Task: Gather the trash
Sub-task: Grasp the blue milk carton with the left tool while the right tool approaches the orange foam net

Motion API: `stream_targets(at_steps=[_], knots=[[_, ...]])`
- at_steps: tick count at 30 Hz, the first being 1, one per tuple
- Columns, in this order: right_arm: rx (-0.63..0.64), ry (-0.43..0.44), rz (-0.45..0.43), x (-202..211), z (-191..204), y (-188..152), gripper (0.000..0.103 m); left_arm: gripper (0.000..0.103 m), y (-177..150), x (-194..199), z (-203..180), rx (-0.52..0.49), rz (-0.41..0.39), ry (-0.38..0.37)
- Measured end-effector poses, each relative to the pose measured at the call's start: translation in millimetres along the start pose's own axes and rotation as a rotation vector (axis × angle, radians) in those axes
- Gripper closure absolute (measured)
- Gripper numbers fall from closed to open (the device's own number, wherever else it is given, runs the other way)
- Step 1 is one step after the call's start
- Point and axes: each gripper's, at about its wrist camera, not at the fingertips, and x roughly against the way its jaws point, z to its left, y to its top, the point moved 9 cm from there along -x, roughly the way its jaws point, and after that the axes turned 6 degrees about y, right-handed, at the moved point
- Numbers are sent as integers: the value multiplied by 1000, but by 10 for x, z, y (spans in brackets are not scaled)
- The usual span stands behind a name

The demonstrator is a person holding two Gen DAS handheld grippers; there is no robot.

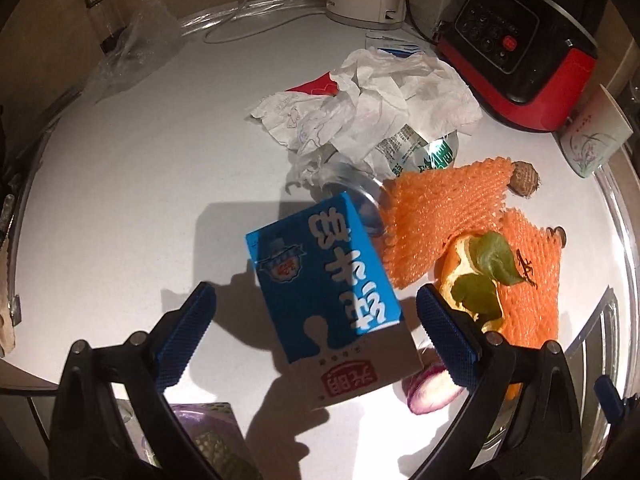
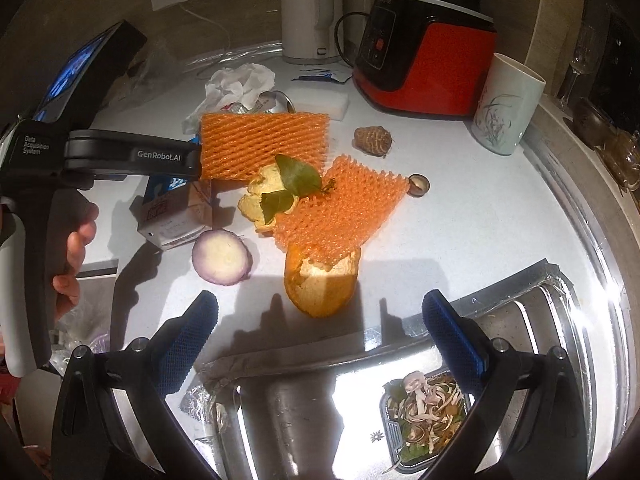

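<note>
Littered white counter [image 1: 132, 168] beside steel sink [image 2: 532, 320]

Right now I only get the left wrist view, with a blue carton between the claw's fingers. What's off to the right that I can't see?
Observer: A metal sink, with a tray of food scraps in it.
Operator: Is the other claw holding anything?
Observer: No. The right claw is open and empty, above the counter edge by the sink.
Operator: Any trash near it?
Observer: A cupped piece of orange peel lies just ahead of it, partly under an orange foam net.
</note>
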Motion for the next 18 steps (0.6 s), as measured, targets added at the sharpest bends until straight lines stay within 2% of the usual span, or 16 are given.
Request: stream_targets(at_steps=[3, 5, 7, 8, 11, 14, 18], knots=[[-37, 21, -1, -72, -113, 9, 2, 8, -24, -135, -66, -16, 43, 18], [-53, 34, -4, -115, -165, 17, 2, 14, -61, -191, -92, -24, 60, 25], [-60, 42, -10, -150, -190, 30, 2, 28, -128, -244, -73, -37, 66, 54], [-63, 44, -13, -164, -195, 35, 2, 32, -160, -265, -60, -46, 70, 61], [-73, 48, -25, -193, -225, 63, 2, 35, -239, -270, -18, -65, 57, 62], [-88, 72, -65, -135, -265, 176, 2, 36, -279, -214, 38, -76, 42, 17], [-75, 185, -125, -98, -182, 530, 2, 37, -293, -96, 202, -62, -11, -14]])
